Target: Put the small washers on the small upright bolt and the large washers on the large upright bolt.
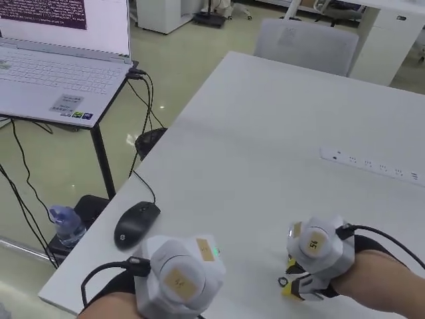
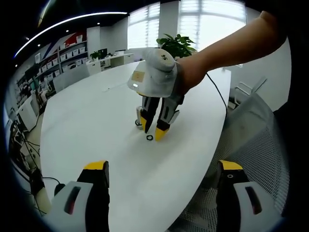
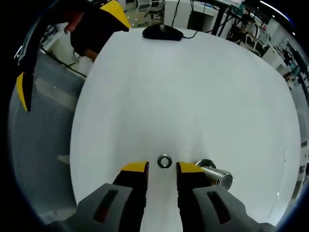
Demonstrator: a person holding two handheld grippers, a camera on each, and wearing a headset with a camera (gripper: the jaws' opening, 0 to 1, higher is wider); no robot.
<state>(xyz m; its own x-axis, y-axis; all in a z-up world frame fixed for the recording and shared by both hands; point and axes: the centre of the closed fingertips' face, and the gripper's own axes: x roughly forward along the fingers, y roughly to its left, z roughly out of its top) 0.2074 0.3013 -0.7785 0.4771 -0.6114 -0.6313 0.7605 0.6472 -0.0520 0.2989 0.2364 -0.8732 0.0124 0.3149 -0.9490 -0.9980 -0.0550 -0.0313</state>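
The right gripper [image 3: 162,170] points down at the counter [image 3: 193,87] with its jaws part-spread and nothing pinched. One washer [image 3: 164,161] lies flat on the counter just ahead of the tips, centred on the gap between them. A bolt [image 3: 216,176] stands just beside the outer face of one jaw. The pictures do not settle whether it is the small or the large bolt. The left gripper [image 2: 162,169] is spread wide, holds nothing and is well apart from the work.

Hazards:
- The washer is thin and flat. If the tips close above its edge, expect them to ride over it or flick it across the smooth counter.
- If you press down hard, the tips may skid.
- A sideways shift toward the bolt may tip it.
- Confirm the size match before you thread the washer.
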